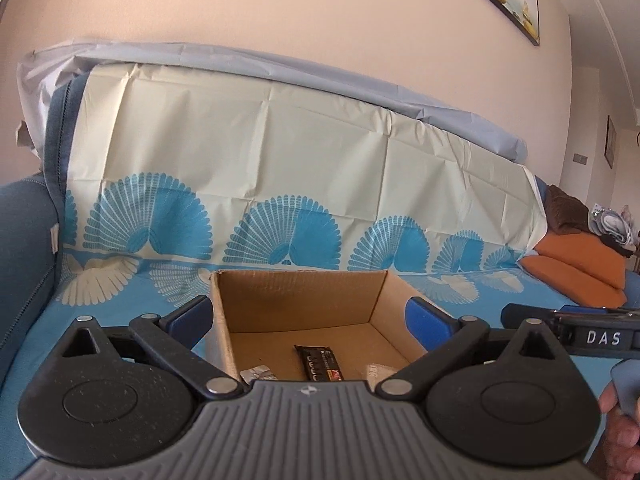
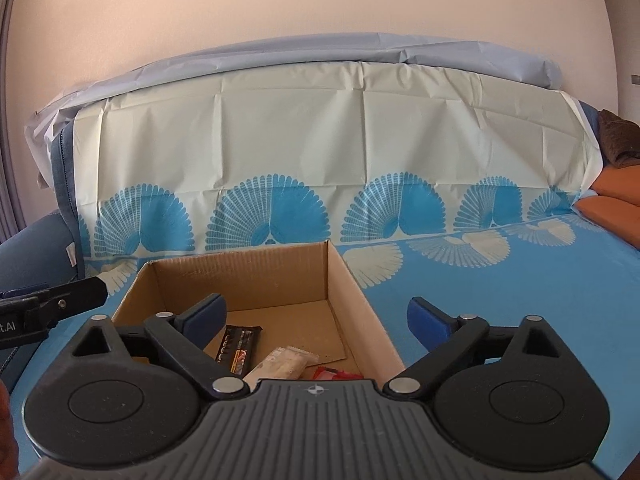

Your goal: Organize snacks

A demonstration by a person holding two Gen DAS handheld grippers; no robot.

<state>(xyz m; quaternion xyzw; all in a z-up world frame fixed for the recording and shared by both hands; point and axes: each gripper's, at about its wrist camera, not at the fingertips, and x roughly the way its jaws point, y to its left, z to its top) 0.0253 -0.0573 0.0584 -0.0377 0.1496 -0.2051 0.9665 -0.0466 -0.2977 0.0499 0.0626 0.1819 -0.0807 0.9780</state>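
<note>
An open cardboard box (image 1: pixel 300 296) (image 2: pixel 248 276) sits on the blue patterned sheet. Inside lie a black snack bar (image 1: pixel 320 362) (image 2: pixel 238 346), a silver wrapper (image 1: pixel 258 374), a pale wrapped snack (image 2: pixel 284 362) and a red packet (image 2: pixel 334 374). My left gripper (image 1: pixel 310 318) is open and empty, its blue fingers straddling the box. My right gripper (image 2: pixel 320 318) is open and empty, its left finger over the box and its right finger (image 2: pixel 426 320) outside the box's right wall. Each gripper shows at the edge of the other's view.
The box rests on a sofa seat covered by a blue and cream fan-patterned sheet (image 2: pixel 500 280), which also drapes the backrest (image 1: pixel 260 140). Orange cushions (image 1: pixel 576 272) and a brown blanket (image 1: pixel 566 210) lie at the far right. A wall stands behind.
</note>
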